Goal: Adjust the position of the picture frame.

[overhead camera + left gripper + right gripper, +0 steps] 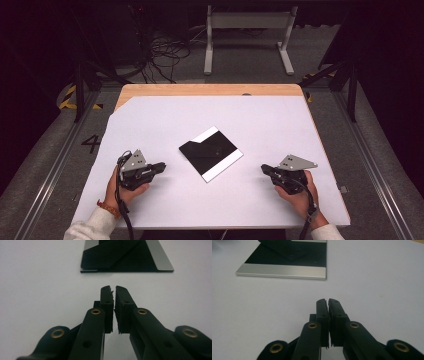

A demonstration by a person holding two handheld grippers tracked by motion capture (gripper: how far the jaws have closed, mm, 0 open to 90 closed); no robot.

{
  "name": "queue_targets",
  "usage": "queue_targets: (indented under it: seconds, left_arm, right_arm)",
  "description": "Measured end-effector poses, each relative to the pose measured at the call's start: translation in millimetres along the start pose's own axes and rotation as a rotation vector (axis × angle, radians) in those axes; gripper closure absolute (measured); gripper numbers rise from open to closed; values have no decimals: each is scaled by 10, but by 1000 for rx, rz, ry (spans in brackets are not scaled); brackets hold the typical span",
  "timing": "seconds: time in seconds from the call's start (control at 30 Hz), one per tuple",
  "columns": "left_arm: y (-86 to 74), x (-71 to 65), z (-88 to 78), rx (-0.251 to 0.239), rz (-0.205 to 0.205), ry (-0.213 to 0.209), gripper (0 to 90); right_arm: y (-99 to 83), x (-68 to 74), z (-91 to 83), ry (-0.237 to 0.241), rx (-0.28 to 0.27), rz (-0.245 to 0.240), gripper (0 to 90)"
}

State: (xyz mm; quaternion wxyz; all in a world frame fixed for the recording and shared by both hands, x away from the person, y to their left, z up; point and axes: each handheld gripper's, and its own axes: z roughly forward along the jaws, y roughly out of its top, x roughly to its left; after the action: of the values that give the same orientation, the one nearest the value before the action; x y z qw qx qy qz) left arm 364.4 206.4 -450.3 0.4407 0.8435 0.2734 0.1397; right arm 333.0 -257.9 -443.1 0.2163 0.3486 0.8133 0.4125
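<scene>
The left gripper point(161, 167) rests low on the white worktop point(260, 120), held in the person's left hand point(125, 187), with its two black jaws pressed together and nothing between them. In the left gripper view the same gripper point(113, 288) shows only a thin slit between its ribbed pads, and the jaws point straight at the flat black board point(120, 257) lying a short way ahead of their tips, apart from them.

The right gripper point(264, 170) sits on the far side of that board, held in the person's right hand point(300, 192), and its jaws are likewise shut on nothing. In the right gripper view the gripper point(327, 300) has its tips meeting, and the board point(287, 262) lies ahead of it and off to the left of its jaws, well clear of them.

The board point(210, 152) lies flat on the worktop between the two grippers, turned cornerwise so that one corner points toward the person. It is dark with a bright silvery strip point(282, 271) along the edge nearest the right gripper, and a second pale strip along the opposite edge, farther from both grippers. A smaller black flap point(283, 248) lies on top of the board, at an angle to it.

Each gripper carries a grey three-cornered plate on top, and a cable trails back from each along the person's wrist.
</scene>
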Motion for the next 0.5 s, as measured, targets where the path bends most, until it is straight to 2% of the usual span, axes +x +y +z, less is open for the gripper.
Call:
queue_targets:
  seconds: [0.07,0.23,0.33,0.47,0.5]
  left_arm:
    - [57,89,75,2,-7,22,867]
    - [192,263,274,16,-41,24,889]
    - [284,346,405,25,-43,28,900]
    - [346,420,516,36,-48,40,900]
    - [364,442,560,43,-61,46,900]
  right_arm:
    - [35,37,48,5,7,-10,900]
    - [166,147,240,14,22,-38,900]
    - [204,176,367,11,40,-41,900]
    - [218,172,432,18,45,-30,900]
    - [224,171,449,14,48,-30,900]
